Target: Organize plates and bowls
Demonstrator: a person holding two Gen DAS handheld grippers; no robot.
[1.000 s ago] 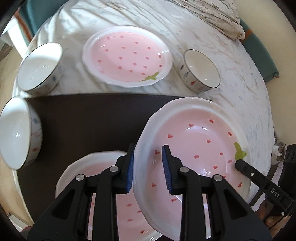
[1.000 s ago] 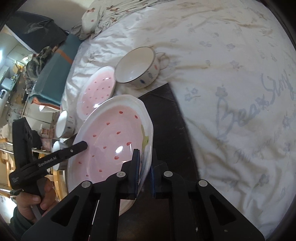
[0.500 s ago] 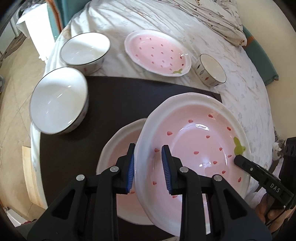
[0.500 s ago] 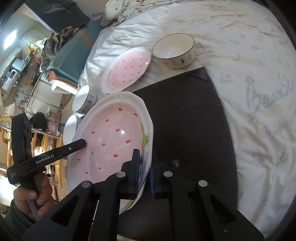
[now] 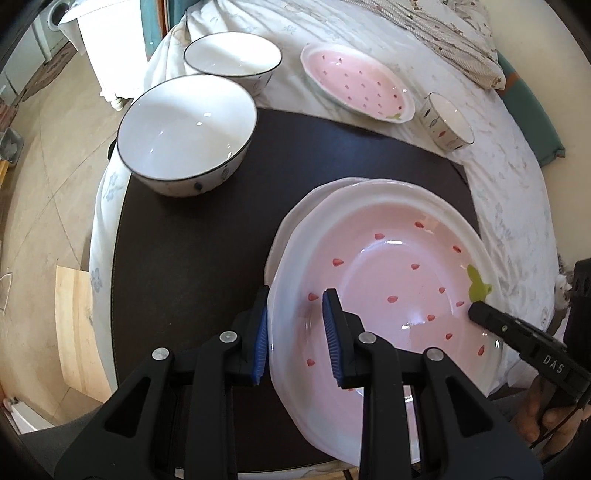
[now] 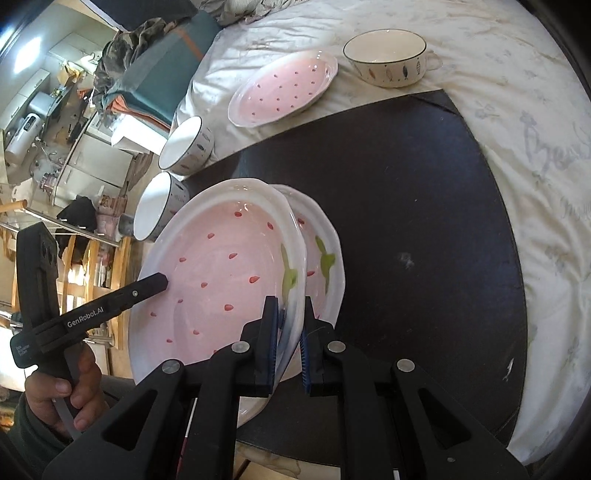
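Spanning most of the scene, the bed (image 5: pixel 424 33) carries a dark mat (image 5: pixel 192 258). On the mat, a lower plate (image 6: pixel 325 236) lies under the held plate (image 5: pixel 388 288), tilted and overlapping it. Left gripper (image 5: pixel 295 328) fingers clench the plate's near-left rim; right gripper (image 6: pixel 288 332) fingers clench its opposite rim. Near bowl (image 5: pixel 184 133) sits at the mat's far-left corner, touching it; far bowl (image 5: pixel 232 62) just beyond, on the sheet. Far plate (image 5: pixel 354 85) lies beyond the mat's far edge. Cup (image 5: pixel 447 125) sits right of it, smallest.
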